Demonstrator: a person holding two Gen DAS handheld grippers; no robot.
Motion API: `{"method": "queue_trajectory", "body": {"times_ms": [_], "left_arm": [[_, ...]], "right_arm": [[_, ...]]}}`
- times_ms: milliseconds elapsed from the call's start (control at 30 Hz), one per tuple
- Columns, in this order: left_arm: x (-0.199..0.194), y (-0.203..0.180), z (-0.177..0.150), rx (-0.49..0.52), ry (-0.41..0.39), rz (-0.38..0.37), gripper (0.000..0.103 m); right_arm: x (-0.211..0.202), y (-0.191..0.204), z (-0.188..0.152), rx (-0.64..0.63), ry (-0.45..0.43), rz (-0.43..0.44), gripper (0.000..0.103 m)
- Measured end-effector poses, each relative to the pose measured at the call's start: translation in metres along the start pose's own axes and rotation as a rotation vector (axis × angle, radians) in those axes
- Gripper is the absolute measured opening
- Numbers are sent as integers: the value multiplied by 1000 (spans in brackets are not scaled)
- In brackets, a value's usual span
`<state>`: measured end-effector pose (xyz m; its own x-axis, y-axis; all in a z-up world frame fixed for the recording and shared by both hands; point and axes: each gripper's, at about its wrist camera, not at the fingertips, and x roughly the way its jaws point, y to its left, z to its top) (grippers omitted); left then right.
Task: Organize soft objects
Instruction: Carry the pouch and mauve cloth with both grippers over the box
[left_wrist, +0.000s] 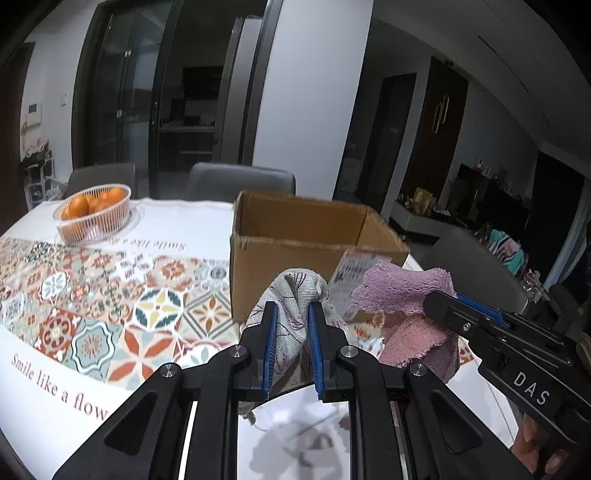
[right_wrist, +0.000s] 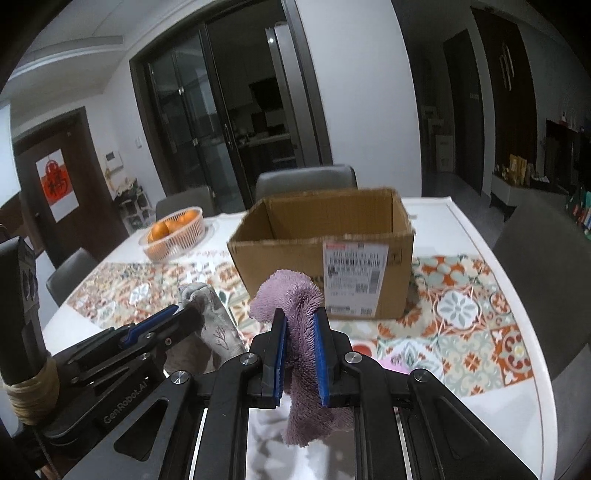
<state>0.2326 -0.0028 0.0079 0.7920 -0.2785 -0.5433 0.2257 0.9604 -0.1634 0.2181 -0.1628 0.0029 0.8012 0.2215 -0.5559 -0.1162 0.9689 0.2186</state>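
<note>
My left gripper (left_wrist: 291, 306) is shut on a grey printed cloth (left_wrist: 295, 291) and holds it above the table, in front of an open cardboard box (left_wrist: 295, 229). My right gripper (right_wrist: 299, 314) is shut on a fluffy pink towel (right_wrist: 291, 291), also lifted, just before the box (right_wrist: 325, 236). The two grippers are side by side: the right one (left_wrist: 439, 295) with the pink towel (left_wrist: 402, 288) shows at the right of the left wrist view, the left one (right_wrist: 177, 310) with the grey cloth (right_wrist: 210, 314) at the left of the right wrist view.
A white basket of oranges (left_wrist: 94, 218) stands at the table's far left. A patterned runner (left_wrist: 92, 295) covers the white table (right_wrist: 517, 406). Grey chairs (left_wrist: 240, 181) stand behind the table and at its right (right_wrist: 546, 251).
</note>
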Motion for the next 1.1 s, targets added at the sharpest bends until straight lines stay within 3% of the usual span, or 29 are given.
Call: {"method": "queue_trajectory", "body": {"times_ms": [633, 1100], "left_arm": [[-11, -4, 50, 41, -141, -16, 18], [1, -5, 83, 68, -200, -28, 18]], "right_arm": [[-19, 4, 47, -33, -148, -4, 15], [-12, 2, 79, -40, -215, -4, 15]]}}
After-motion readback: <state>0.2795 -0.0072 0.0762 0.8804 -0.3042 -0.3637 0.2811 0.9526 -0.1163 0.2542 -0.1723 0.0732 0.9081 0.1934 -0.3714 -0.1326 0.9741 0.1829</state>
